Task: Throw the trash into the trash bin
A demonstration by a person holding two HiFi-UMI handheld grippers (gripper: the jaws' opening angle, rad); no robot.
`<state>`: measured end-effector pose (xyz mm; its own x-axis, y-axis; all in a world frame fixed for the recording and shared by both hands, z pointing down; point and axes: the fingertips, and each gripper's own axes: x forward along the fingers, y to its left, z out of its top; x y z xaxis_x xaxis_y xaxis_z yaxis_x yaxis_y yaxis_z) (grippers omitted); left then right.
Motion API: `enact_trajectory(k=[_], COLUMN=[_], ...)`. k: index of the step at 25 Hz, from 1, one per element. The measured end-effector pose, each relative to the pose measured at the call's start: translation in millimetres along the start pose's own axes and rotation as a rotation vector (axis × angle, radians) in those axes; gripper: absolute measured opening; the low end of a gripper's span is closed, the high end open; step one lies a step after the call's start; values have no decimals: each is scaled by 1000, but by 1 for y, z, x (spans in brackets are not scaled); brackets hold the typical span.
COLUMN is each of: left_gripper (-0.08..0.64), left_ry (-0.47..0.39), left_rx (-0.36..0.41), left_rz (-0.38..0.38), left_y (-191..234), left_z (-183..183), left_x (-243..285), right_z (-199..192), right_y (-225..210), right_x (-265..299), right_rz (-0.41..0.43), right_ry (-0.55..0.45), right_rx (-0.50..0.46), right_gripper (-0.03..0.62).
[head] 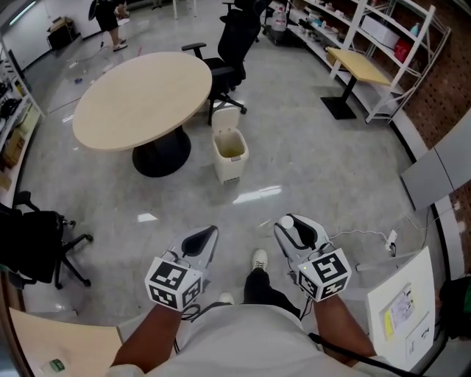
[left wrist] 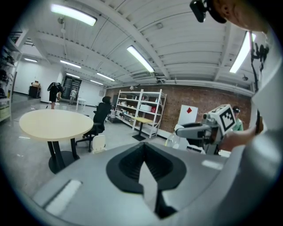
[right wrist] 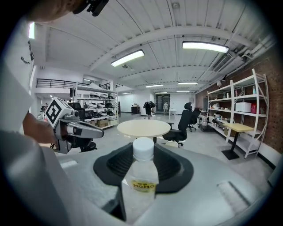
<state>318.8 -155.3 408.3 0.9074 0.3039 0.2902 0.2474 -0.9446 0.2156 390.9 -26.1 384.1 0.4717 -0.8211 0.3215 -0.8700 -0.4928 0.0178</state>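
Observation:
The white trash bin (head: 229,154) stands with its lid up on the floor beside the round table (head: 143,99); it shows small in the left gripper view (left wrist: 98,143). My right gripper (head: 284,222) (right wrist: 143,148) is shut on a clear plastic bottle (head: 298,234) (right wrist: 140,176) that has a white cap and a yellow label. My left gripper (head: 214,229) (left wrist: 143,145) has its jaws together on a thin pale strip (left wrist: 149,185); what the strip is I cannot tell. Both grippers are held side by side at waist height, well short of the bin.
A black office chair (head: 232,48) stands behind the bin, another (head: 37,243) at the left. A small desk (head: 357,66) and white shelving (head: 383,37) line the right wall. A cable (head: 360,235) lies on the floor at the right. A person (head: 110,18) stands far back.

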Motion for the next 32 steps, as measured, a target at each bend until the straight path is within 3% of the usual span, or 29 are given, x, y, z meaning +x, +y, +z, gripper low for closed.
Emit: enact_trajectory(k=[5, 12, 32], left_gripper=[6, 6, 6], left_ry=[23, 34, 46], left_rx=[9, 36, -13], left_rz=[-4, 22, 145], left_y=[3, 16, 35], left_z=[4, 16, 66], left_x=[19, 60, 180], right_z=[1, -2, 17], right_y=[-18, -74, -193], right_x=[13, 28, 90], right_rz=[1, -28, 95], right_ry=[0, 5, -32], right_rx=[-1, 10, 19], right_gripper=[144, 144, 144])
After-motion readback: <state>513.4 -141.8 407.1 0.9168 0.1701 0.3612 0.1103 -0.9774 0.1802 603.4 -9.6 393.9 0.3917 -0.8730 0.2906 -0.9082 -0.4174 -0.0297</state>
